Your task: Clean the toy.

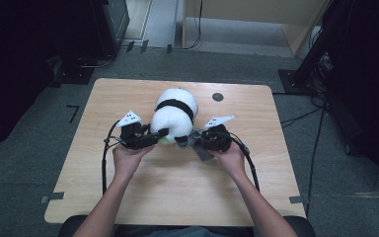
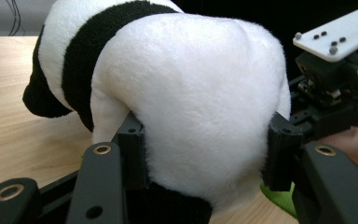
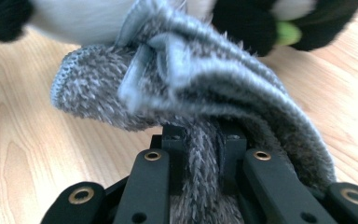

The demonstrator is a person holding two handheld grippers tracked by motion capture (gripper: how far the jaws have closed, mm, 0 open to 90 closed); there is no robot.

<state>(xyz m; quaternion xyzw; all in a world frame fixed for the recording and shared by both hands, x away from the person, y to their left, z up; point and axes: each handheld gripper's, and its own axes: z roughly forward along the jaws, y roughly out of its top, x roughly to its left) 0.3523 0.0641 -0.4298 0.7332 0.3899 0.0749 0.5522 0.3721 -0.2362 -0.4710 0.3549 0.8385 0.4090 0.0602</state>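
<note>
The plush panda [image 1: 175, 114] lies near the middle of the wooden bench [image 1: 177, 192], with bare wood all around it and a wide open stretch on the person's side; the far edge is close behind its head. A small dark disc [image 1: 217, 97] sits just beyond, to the right. The left gripper [image 1: 160, 133] has its fingers [image 2: 131, 140] spread wide and pressed against both flanks of the panda's white rump (clamped on it). The right gripper [image 1: 190, 140] has its fingers [image 3: 173, 140] nearly together, pinching a grey fuzzy sock [image 3: 191, 102] that touches the panda's near end.
</note>
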